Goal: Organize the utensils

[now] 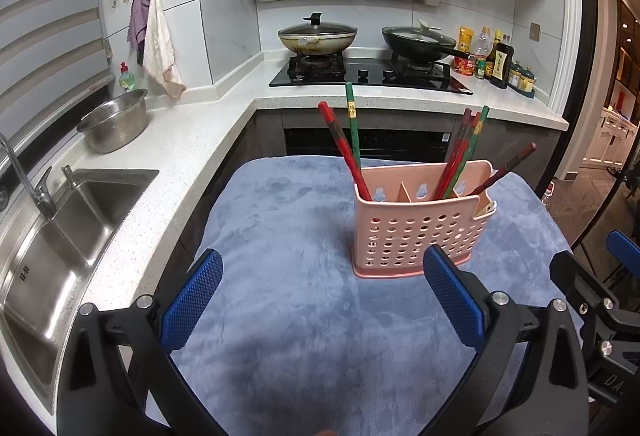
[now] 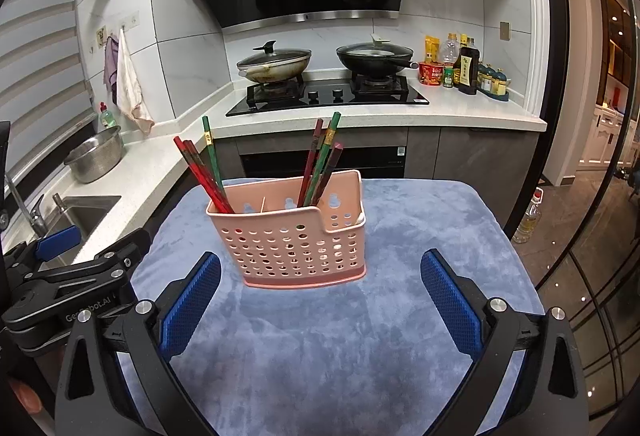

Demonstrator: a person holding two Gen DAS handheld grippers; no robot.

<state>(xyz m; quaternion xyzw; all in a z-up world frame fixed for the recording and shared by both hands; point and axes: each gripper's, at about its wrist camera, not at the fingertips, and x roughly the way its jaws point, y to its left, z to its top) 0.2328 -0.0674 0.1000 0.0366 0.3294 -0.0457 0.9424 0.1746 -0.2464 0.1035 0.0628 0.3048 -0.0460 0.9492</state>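
A pink perforated utensil holder (image 1: 420,232) (image 2: 296,240) stands upright on a blue cloth (image 1: 296,300) (image 2: 360,316). Red and green chopsticks (image 1: 348,152) (image 2: 204,172) lean in its left compartment. More chopsticks (image 1: 460,156) (image 2: 320,164) lean in its right part. My left gripper (image 1: 324,296) is open and empty, in front of the holder and left of it. My right gripper (image 2: 320,296) is open and empty, just in front of the holder. The right gripper's body shows at the right edge of the left wrist view (image 1: 600,296).
A steel sink (image 1: 60,248) with a tap is at the left. A steel colander (image 1: 114,122) (image 2: 96,154) sits on the white counter. Two lidded pans (image 1: 318,36) (image 2: 374,56) sit on the hob behind. Sauce bottles (image 2: 468,66) stand at the back right.
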